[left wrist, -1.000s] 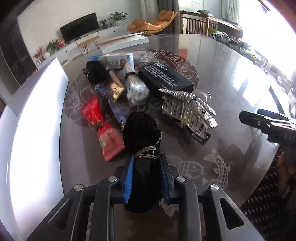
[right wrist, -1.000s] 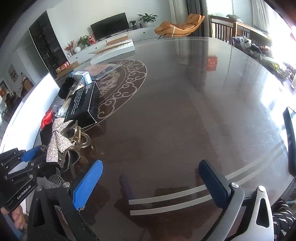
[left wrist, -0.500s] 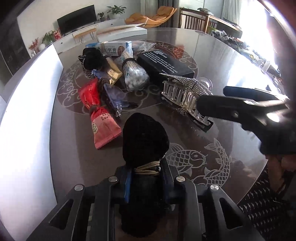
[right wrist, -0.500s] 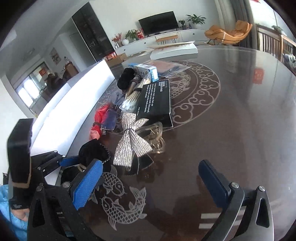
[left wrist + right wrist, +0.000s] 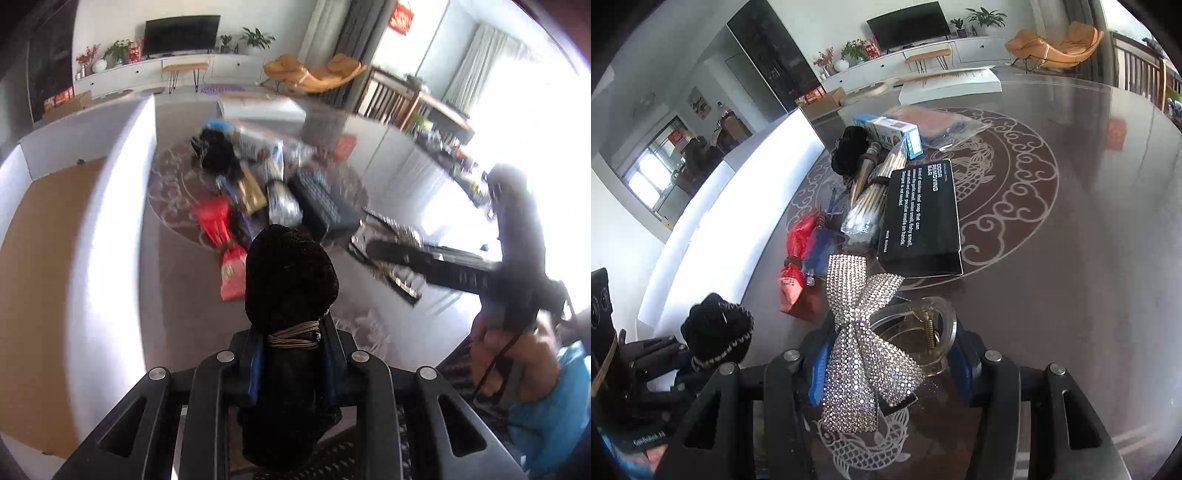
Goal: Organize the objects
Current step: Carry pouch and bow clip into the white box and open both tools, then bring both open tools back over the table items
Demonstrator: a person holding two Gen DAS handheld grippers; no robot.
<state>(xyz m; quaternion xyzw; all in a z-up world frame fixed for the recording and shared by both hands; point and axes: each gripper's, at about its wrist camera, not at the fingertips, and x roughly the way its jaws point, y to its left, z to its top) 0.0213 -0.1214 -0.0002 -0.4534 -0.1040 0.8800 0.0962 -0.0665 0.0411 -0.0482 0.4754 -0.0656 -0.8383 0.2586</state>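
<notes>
The left gripper (image 5: 291,365) pinched a black fuzzy hair accessory (image 5: 290,275), bound at its waist with tan cord, lifted clear of the tabletop (image 5: 1071,258). The right gripper (image 5: 890,369) had just been closing its fingers around a rhinestone bow hair claw (image 5: 860,332); the blue pads appeared to press its clear plastic body from both sides, though the bow hid much of the contact.

The main risk lay with the claw. It was a sprung clip with a slick, curved body, and the bow overhung the near side of the fingers. If the pads sat on the curve rather than a flat, I judged it could twist or pop out on lifting, or the clip could spring open under pressure. The bow's tails hung low near the tabletop and might drag.

The two grippers were close together, the left one just to the left of the right in the right wrist view, so any swing toward each other could knock the black accessory.

Beyond the claw lay a crowded cluster: a black box (image 5: 923,218) just beyond, a bag of cotton swabs (image 5: 864,214), and red packets (image 5: 796,273) to the left. The right half of the tabletop was open, the easier direction to move. A white curved ledge (image 5: 738,206) bordered the left edge.
</notes>
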